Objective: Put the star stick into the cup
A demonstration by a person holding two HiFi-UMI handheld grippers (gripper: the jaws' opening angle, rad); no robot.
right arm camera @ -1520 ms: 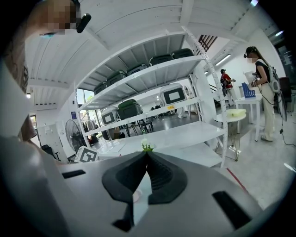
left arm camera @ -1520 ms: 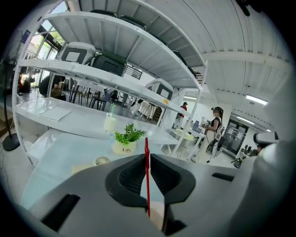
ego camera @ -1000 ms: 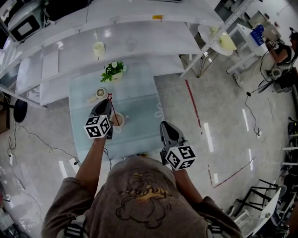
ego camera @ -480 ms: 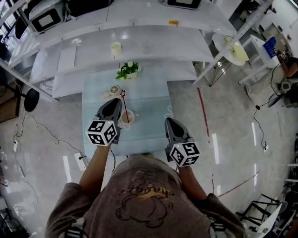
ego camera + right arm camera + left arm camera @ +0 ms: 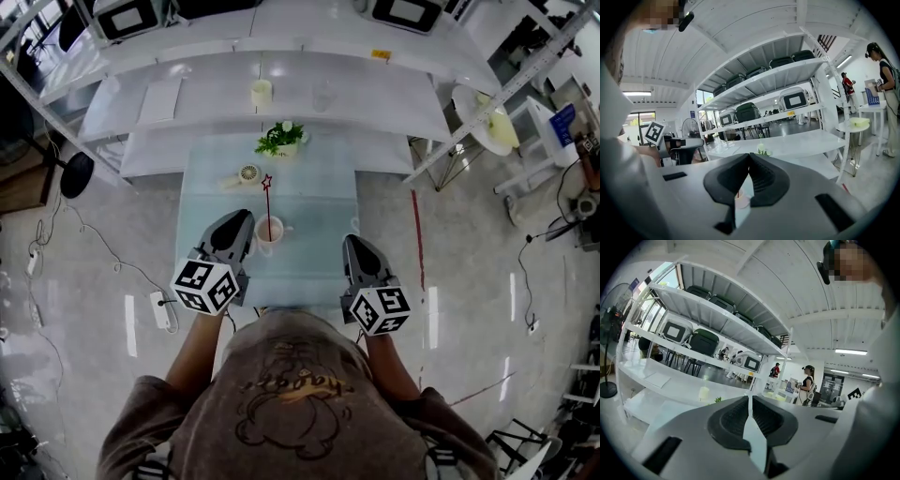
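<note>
The star stick [image 5: 267,195] is standing in the cup [image 5: 271,231] just right of the left gripper [image 5: 238,219], whose jaws, like those of the right gripper [image 5: 354,243], are sitting together, empty.

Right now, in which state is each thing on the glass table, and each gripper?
Small white cup: upright on the pale glass table.
Thin red star-tipped stick: standing in that cup, touched by neither gripper.
Left gripper: shut, empty.
Right gripper: shut, empty.
Green potted plant: upright.
</note>
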